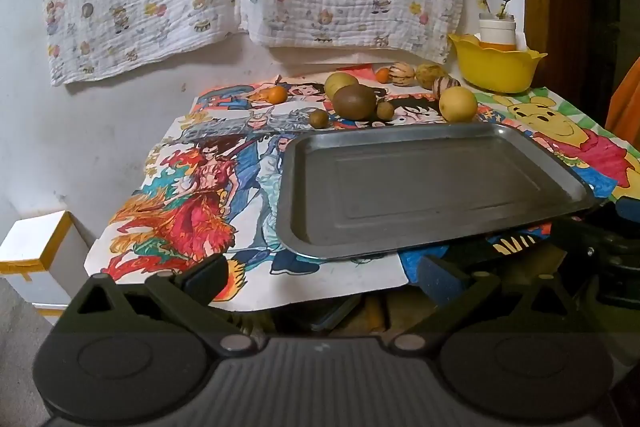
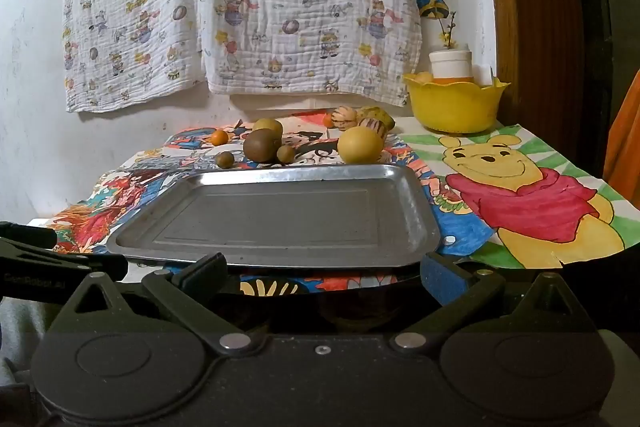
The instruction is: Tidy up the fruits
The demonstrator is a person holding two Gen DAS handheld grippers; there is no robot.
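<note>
Fruits (image 2: 304,137) sit in a loose row just past the empty tray's (image 2: 280,219) far rim. Both grippers, left (image 1: 322,277) and right (image 2: 322,273), gape wide, empty; right looks nearer the yellow fruit (image 2: 360,145).

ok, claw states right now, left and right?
Left claw: open, holding nothing, short of the metal tray.
Right claw: open, holding nothing.

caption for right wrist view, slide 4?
Open right gripper faces an empty metal tray; loose fruits beyond.
</note>
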